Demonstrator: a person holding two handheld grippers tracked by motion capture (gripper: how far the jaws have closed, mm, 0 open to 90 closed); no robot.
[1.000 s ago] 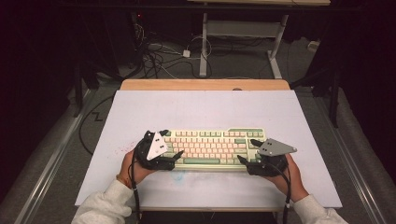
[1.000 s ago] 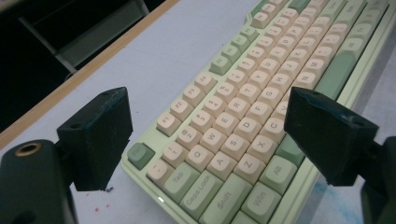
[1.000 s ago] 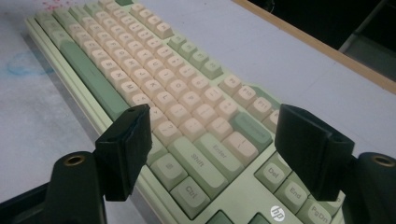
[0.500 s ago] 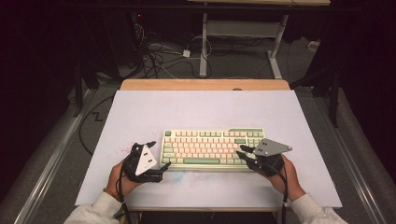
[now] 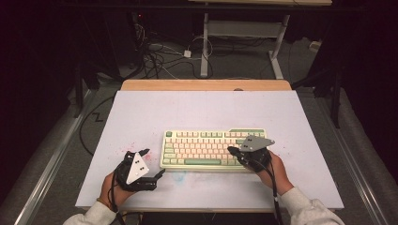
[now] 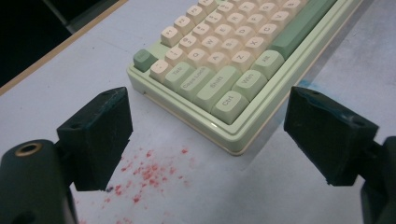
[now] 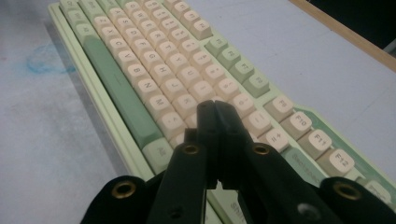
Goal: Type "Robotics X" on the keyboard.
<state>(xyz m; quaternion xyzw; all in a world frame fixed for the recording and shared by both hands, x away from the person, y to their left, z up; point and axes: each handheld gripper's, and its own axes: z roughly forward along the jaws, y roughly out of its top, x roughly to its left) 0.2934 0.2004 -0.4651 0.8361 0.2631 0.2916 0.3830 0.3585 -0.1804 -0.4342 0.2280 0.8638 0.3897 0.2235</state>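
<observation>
1. From the high view, the keyboard (image 5: 213,149) lay flat mid-counter (image 5: 197,110), nearer the person's edge.
2. Left tongs (image 5: 149,164) sat off the keyboard's left end, apart from it, above red specks (image 5: 123,149).
3. Their own view showed what the high view hid: jaws spread wide, nothing between them, framing the keyboard's corner (image 6: 229,135), its Ctrl and Shift legends readable, specks (image 6: 149,175) on the counter (image 6: 56,88) below.
4. Right tongs (image 5: 232,150) were over the keyboard's right end.
5. The right gripper view settled it: those tongs (image 7: 215,105) had just snapped together, jaws pressed tight and empty, tips over the keys (image 7: 154,60). A blue smudge (image 7: 44,60) marked the counter (image 7: 289,51).
</observation>
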